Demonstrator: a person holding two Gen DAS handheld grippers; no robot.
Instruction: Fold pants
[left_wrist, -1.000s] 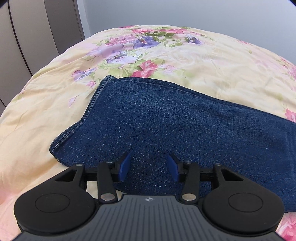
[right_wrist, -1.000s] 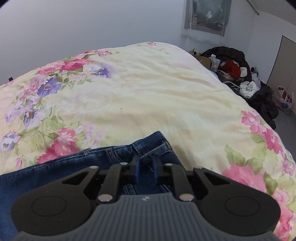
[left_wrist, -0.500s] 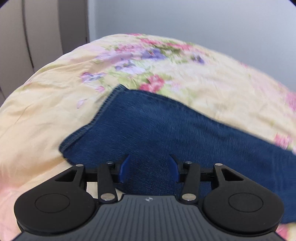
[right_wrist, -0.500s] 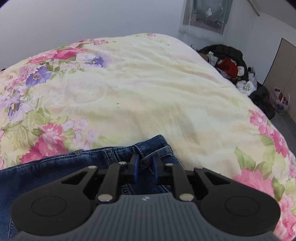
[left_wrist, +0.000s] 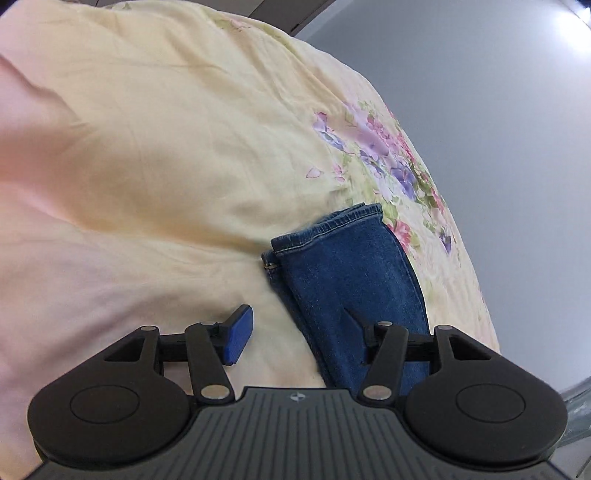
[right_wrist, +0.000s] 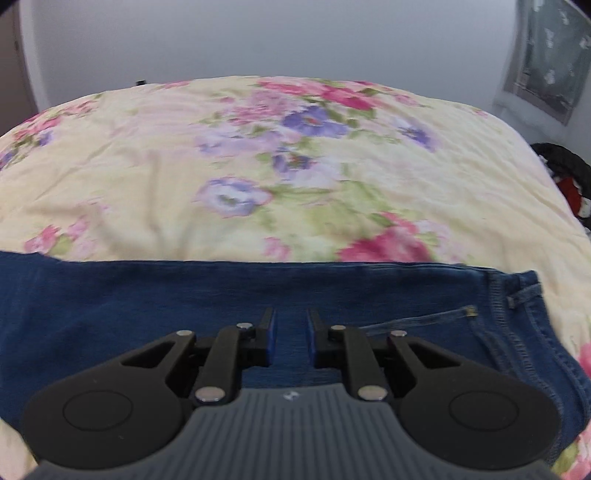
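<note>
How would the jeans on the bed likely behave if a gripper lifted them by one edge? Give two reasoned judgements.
The jeans would probably droop rather than hold shape: they already lie flat, following the soft quilt. The denim looks thick, with doubled, stitched hems, so likely heavy for cloth, and a small pinch might slip.

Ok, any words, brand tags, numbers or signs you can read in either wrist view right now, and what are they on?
No readable text in either view.
Small round emblem on the left claw housing: a symbol, no letters.
Small mark on the right claw housing: too blurred to read.
Jeans: no label or tag showing.
Floral bedspread: pattern only.
</note>
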